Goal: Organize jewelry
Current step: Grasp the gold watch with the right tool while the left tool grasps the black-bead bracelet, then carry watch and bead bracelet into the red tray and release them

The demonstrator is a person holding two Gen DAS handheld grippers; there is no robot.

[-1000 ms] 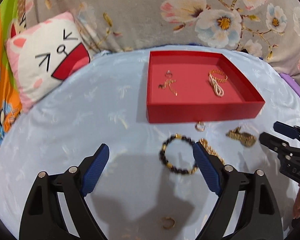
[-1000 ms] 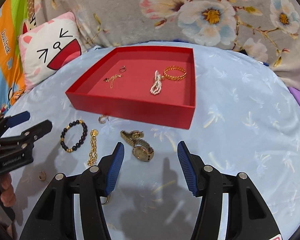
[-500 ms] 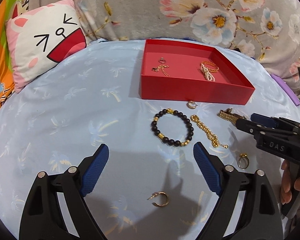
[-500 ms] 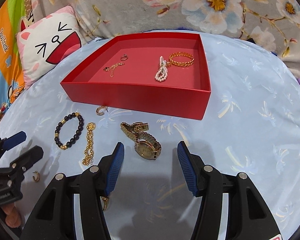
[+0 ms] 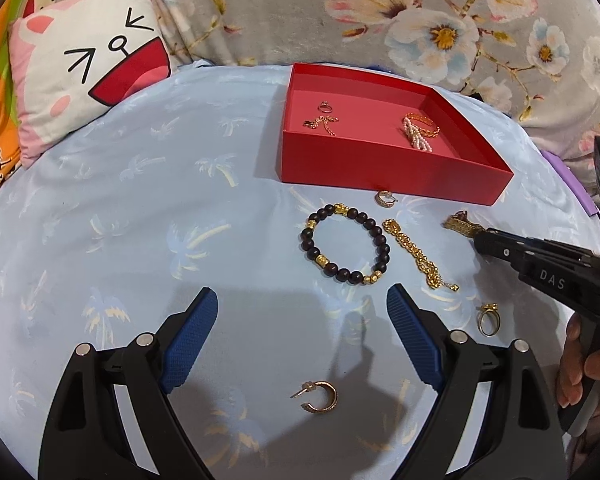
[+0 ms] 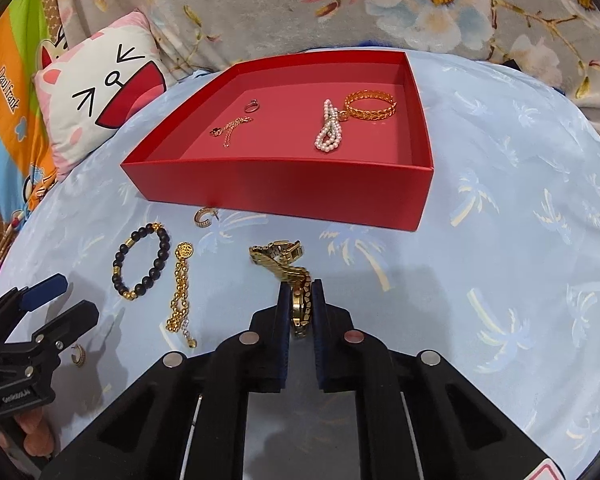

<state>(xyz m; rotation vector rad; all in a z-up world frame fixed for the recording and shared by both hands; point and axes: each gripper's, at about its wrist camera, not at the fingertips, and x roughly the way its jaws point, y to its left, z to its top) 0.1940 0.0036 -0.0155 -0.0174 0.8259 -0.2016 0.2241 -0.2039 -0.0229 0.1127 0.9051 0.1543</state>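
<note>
Your right gripper (image 6: pixel 300 300) just closed on the watch (image 6: pixel 296 280); its face is hidden between the pads, band trailing on the cloth (image 6: pixel 500 260). Left gripper (image 5: pixel 302 336) open, empty.

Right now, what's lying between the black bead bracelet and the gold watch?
A gold chain bracelet lies between the black bead bracelet and the gold watch, stretched on the blue cloth. The right wrist view shows it best.

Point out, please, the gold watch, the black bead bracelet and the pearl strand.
gold watch (image 6: pixel 300 308), right wrist view, on its case, pinched edge-up in the shut right tool.
black bead bracelet (image 5: pixel 384 249), left wrist view, on a dark bead at its right side.
pearl strand (image 6: pixel 330 136), right wrist view, on its looped beads.
</note>
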